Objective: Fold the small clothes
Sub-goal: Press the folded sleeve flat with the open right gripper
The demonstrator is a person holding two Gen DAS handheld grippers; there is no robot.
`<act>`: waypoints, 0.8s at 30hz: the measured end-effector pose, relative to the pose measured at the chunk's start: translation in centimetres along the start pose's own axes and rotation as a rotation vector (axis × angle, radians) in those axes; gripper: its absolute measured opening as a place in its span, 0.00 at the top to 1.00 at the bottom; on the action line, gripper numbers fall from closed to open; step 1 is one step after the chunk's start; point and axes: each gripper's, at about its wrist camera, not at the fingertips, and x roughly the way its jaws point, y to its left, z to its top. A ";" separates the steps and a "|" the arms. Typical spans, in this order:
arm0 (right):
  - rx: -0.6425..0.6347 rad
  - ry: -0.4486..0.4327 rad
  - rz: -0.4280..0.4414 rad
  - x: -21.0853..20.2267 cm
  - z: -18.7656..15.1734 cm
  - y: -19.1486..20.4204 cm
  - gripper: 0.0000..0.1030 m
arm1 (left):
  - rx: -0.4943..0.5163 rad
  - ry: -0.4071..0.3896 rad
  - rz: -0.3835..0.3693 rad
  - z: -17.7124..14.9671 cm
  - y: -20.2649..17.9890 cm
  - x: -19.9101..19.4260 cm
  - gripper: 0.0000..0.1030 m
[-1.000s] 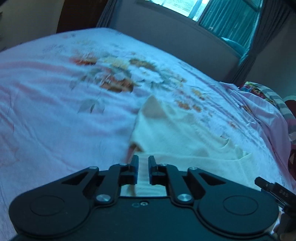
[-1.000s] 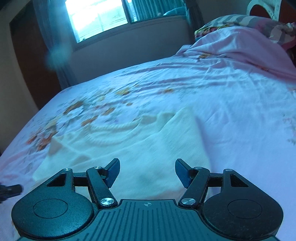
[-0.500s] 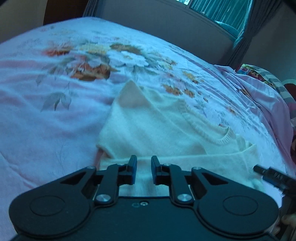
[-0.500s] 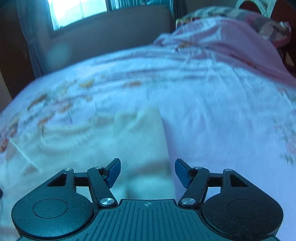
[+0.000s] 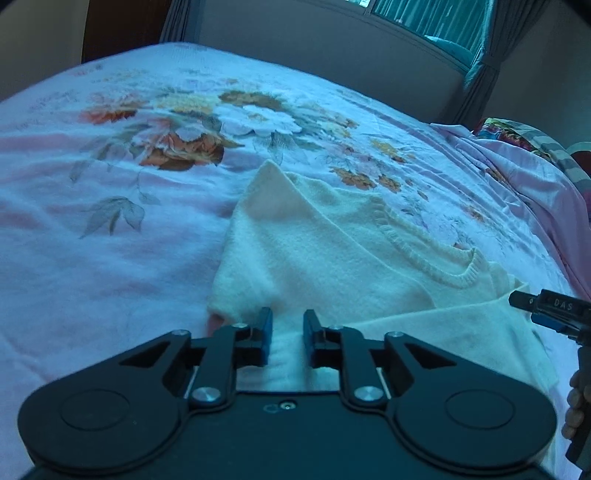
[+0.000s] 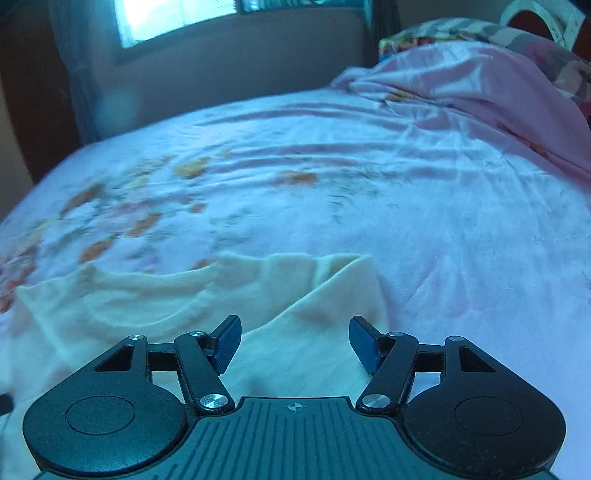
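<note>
Left gripper (image 5: 287, 338) narrowly parted over cream sweater (image 5: 332, 254) hem on floral bedspread (image 5: 110, 221); right gripper (image 6: 295, 341) spread wide above sweater.

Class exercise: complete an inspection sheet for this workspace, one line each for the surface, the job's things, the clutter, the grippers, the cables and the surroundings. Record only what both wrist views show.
Surface: bed covered by a pink floral bedspread, wrinkled toward the far side.
Job's things: one cream knit sweater lying on the bedspread, ribbed neckline up, partly folded over itself.
Clutter: bunched pink blanket and a patterned pillow at the head end.
Grippers: left gripper with jaws narrowly parted, sweater cloth between them, grip not certain; right gripper open wide over the sweater's edge, holding nothing.
Cables: nothing seen.
Surroundings: window with teal curtains, plain wall below it.
</note>
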 end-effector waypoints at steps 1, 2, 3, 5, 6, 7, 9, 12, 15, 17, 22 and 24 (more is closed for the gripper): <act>-0.030 -0.002 0.010 -1.1 -0.7 0.9 0.37 | 0.012 -0.007 -0.006 -0.4 -0.1 -0.7 0.83; -0.061 -0.013 0.018 -2.2 -1.6 1.7 0.37 | 0.025 -0.009 -0.010 -0.9 -0.3 -1.4 0.83; -0.083 -0.022 0.020 -3.1 -2.5 2.3 0.37 | 0.033 -0.003 -0.010 -1.4 -0.5 -1.9 0.80; -0.128 -0.002 0.008 -3.9 -4.4 3.1 0.37 | 0.057 0.028 0.004 -2.6 -0.8 -1.9 0.80; -0.151 0.049 -0.015 -3.2 -5.5 3.3 0.37 | 0.067 0.030 0.017 -3.1 -0.9 -1.8 0.79; -0.156 0.060 -0.013 -2.8 -6.3 3.1 0.37 | 0.075 0.026 0.023 -3.4 -0.8 -1.9 0.79; -0.152 0.062 -0.022 -3.6 -6.4 3.2 0.37 | 0.069 0.041 0.034 -3.2 -0.9 -2.4 0.80; -0.116 0.002 0.018 -6.1 -6.0 3.6 0.37 | 0.044 0.032 0.027 -3.1 -0.6 -3.3 0.79; -0.140 0.093 -0.004 -4.6 -7.3 3.7 0.37 | 0.022 0.063 0.024 -3.2 0.1 -2.4 0.78; -0.105 0.082 -0.005 -5.3 -7.3 3.5 0.37 | -0.001 0.070 0.024 -2.9 0.2 -3.0 0.79; -0.123 0.056 0.038 -8.1 -8.5 4.5 0.36 | 0.032 0.076 0.018 -4.2 0.2 -4.0 0.76; -0.140 0.102 0.013 -7.4 -10.1 4.5 0.36 | 0.042 0.071 0.034 -4.6 0.2 -4.0 0.74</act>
